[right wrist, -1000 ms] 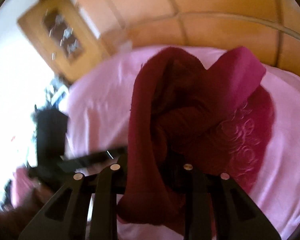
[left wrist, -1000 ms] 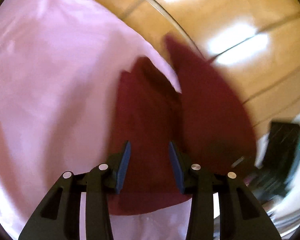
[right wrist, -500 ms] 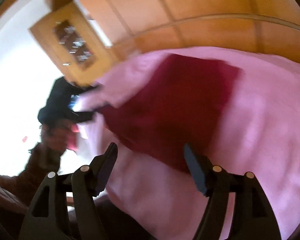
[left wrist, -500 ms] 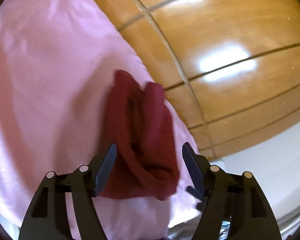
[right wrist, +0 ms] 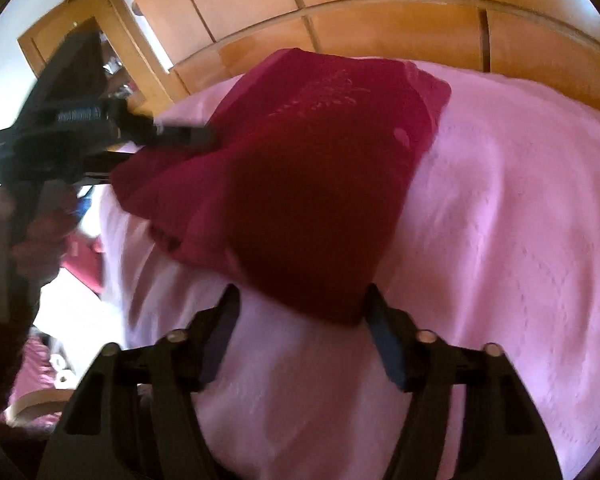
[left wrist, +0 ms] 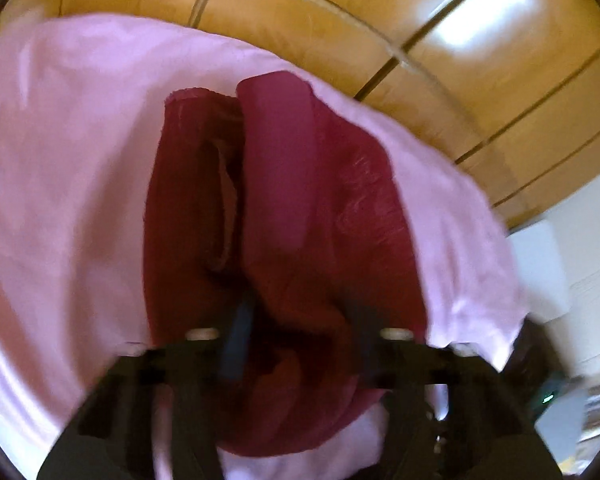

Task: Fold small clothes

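A pink sheet (right wrist: 500,216) covers the surface across the middle and lower frame of both views, with wooden panels (right wrist: 380,8) curving over the top. The red garment (right wrist: 308,176) lies bunched on the sheet, centre frame.

Only the right view shows the left gripper (right wrist: 188,136) from outside, at centre left, its tips at the garment's left edge, with a wooden cabinet (right wrist: 80,40) in the upper left. The right gripper (right wrist: 300,320) is spread wide at lower centre, its fingers either side of the garment's near corner.

Only the left view shows the garment's folds (left wrist: 228,200) running up the frame. There the left gripper (left wrist: 300,332) is blurred, cloth bunched between its fingers; whether it clamps the cloth I cannot tell.
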Motion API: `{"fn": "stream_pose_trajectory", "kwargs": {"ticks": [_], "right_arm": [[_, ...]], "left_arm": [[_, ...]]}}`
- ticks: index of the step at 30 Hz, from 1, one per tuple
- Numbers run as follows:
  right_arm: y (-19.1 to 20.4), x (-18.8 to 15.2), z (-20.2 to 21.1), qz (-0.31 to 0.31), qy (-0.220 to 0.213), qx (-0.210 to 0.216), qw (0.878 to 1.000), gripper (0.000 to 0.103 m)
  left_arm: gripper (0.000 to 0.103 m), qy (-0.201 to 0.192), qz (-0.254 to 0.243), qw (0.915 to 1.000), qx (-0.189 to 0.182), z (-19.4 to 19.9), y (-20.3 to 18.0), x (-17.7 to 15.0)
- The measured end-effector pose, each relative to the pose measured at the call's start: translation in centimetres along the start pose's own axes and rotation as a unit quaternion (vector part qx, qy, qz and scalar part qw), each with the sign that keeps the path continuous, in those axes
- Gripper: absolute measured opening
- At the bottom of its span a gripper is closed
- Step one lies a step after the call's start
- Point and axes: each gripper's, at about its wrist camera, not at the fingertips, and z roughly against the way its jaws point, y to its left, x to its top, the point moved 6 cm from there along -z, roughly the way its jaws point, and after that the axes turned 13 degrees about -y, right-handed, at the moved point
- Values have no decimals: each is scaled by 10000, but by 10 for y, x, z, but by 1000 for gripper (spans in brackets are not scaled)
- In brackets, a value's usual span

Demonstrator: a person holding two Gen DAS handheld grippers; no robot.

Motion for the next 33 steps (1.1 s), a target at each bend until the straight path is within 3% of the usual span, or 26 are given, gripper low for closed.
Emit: {"fn": "stream_pose_trajectory", "kwargs": {"ticks": [1,4,7,9,11,14,17,19,21,25,29,33], "right_arm": [[-2,3,-2,-20,-34,-75,10000,34],[-7,10,13,-127,-266,-67,9995,13],[-4,4,35,-1,-414,-13,9991,9],[-2,-5,37,78,-349,13,9994,8],[-7,-19,26,99,-107,-46,9999,8],[-10,-36,19,178,177,-42,9997,8],[-12,-38,25,295,257,20,9992,14],[-18,-30,38,262,170,59,9995,49],[-24,-15,52,183,-72,23,9998,51],[-27,23,62,-16,-504,44,9987,51],[-29,65,43,-329,-835,-82,9959,52],[-29,101,1,-756,-884,-96,9932,52]], "left_arm": [[21,-74,-9,10000,16,0,1,3],[18,-595,-16,9980,-197,24,0,15],[18,-951,227,9941,-474,46,10,13],[18,-808,246,9961,-243,36,22,-3],[19,-360,263,9988,195,3,41,-30],[22,-584,510,9969,108,0,49,-34],[32,-832,452,9952,260,14,43,-23],[33,-1096,200,9928,435,27,36,-13],[33,-1432,-36,9883,529,42,26,1],[33,-1813,-258,9824,369,49,7,25],[33,-1888,-528,9801,326,31,-11,37],[33,-1754,-711,9802,575,-3,-5,44]]}}
